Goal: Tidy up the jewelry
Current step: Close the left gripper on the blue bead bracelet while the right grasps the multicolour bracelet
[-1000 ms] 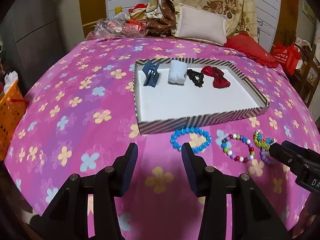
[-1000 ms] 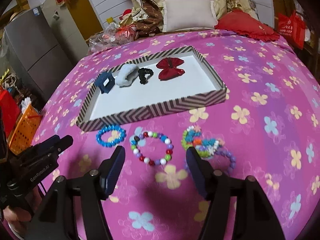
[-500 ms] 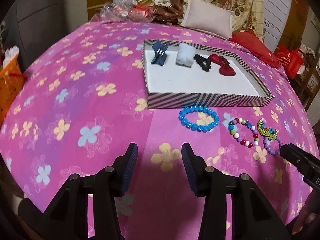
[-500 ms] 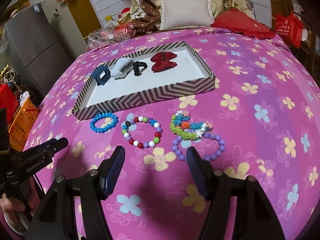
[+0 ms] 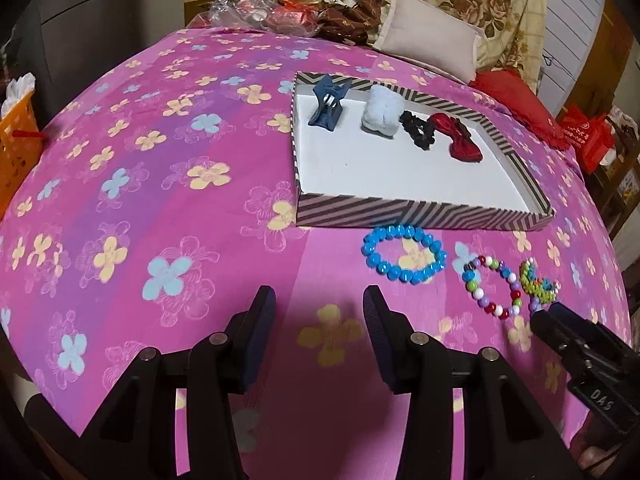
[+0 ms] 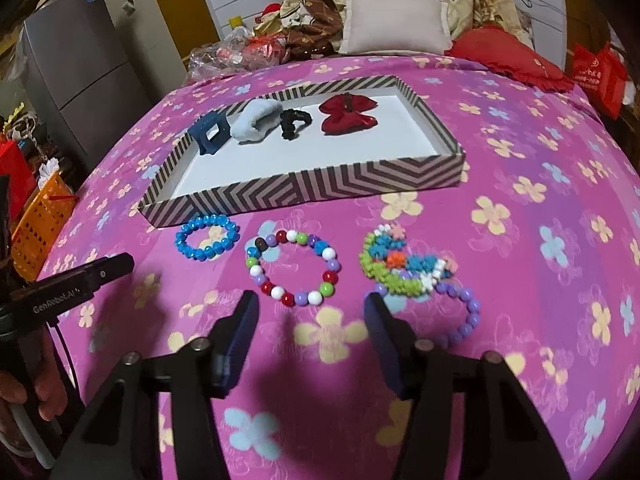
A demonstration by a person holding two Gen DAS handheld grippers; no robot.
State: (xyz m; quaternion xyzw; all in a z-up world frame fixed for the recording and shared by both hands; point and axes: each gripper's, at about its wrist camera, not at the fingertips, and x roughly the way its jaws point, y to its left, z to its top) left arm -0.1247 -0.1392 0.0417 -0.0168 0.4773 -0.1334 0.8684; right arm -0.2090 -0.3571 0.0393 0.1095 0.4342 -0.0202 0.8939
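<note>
A bed with a pink flowered cover [image 6: 520, 200] carries everything here. Toward its middle lies a shallow tray with a striped rim [image 6: 320, 184] and a white floor. Along the tray's far side sit four hair pieces in a row — a dark blue claw clip [image 6: 210, 133], a pale blue fluffy scrunchie [image 6: 256, 120], a black scrunchie [image 6: 293, 121] and a red bow [image 6: 347, 114].

On the cover just outside the tray's near rim lie four bracelets in a line. The blue bead bracelet [image 6: 207, 237] is nearest the tray's near left corner, close to the rim but apart from it. Beside it is the mixed-colour bead bracelet [image 6: 294, 268], then a flower-bead bracelet [image 6: 400, 268] in green, blue and white, which overlaps a purple bead bracelet [image 6: 460, 312] lying nearer the foot edge of the bed.

The left tool [image 5: 318, 320] hovers over bare cover with its fingers apart and nothing between them; the blue bead bracelet [image 5: 404, 254] lies just ahead and to its right. The right tool [image 6: 312, 320] is likewise spread and empty — its fingertips sit just short of the mixed-colour bracelet, and its right finger [image 6: 380, 328] is close by the purple bracelet.

At the head of the bed are a beige pillow [image 6: 396, 20] and a red cushion [image 6: 508, 56].
</note>
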